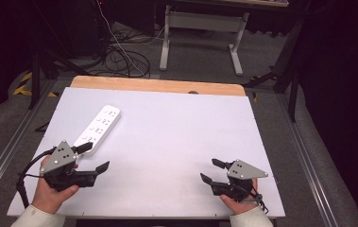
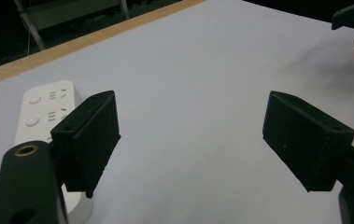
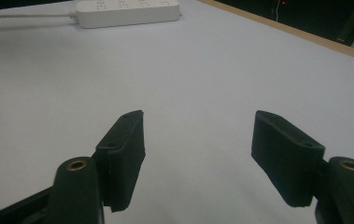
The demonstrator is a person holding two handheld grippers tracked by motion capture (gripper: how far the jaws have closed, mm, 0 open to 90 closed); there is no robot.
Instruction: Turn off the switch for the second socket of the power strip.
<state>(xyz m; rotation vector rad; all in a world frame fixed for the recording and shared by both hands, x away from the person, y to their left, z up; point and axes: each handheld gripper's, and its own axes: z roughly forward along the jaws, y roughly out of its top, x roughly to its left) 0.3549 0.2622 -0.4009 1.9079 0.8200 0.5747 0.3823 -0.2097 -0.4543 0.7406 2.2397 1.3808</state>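
Observation:
A white power strip (image 1: 98, 127) lies slantwise on the left part of the white table top (image 1: 167, 142); it appears in the left gripper view (image 2: 44, 112) behind the left jaw and far off in the right gripper view (image 3: 128, 11) with its cord running left. My left gripper (image 1: 94, 157) is held near the strip's near end, open, nothing between its jaws (image 2: 191, 135). My right gripper (image 1: 212, 170) hovers at the table's front right, open and empty (image 3: 198, 149).
The table has a wooden strip (image 1: 157, 85) along its far edge. Beyond it stand a white desk frame (image 1: 200, 33) and tangled cables (image 1: 120, 56) on the floor. Metal rails (image 1: 304, 156) run along both sides.

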